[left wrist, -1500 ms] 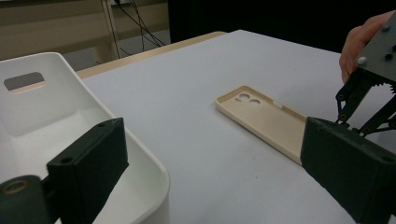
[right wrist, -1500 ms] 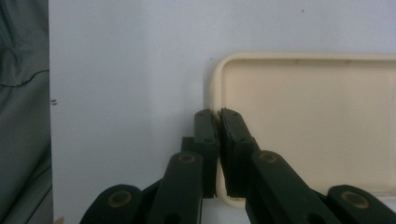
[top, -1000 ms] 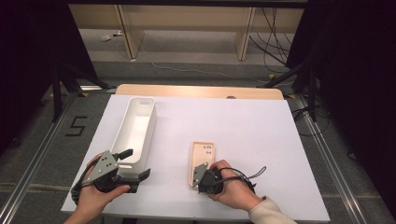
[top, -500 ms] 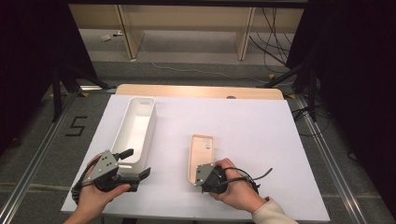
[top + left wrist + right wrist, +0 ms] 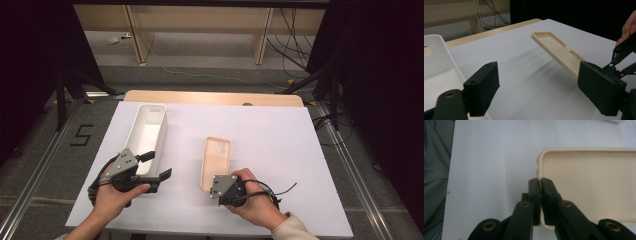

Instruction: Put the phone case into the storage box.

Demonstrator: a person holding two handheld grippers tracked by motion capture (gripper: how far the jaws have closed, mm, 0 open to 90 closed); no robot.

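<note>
At the lower centre of the high view, the right hand-held gripper [image 5: 216, 187] pinches the beige phone case's [image 5: 216, 157] near rim, while the left hand-held gripper [image 5: 159, 165], jaws wide but just closing on nothing, hovers by the white tray [image 5: 146, 131].

Left hand-held gripper [image 5: 157, 166] closing, right hand-held gripper [image 5: 541, 180] clamped

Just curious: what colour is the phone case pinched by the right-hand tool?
Pale cream-beige, plain; the phone case shows best in the right gripper view.
</note>
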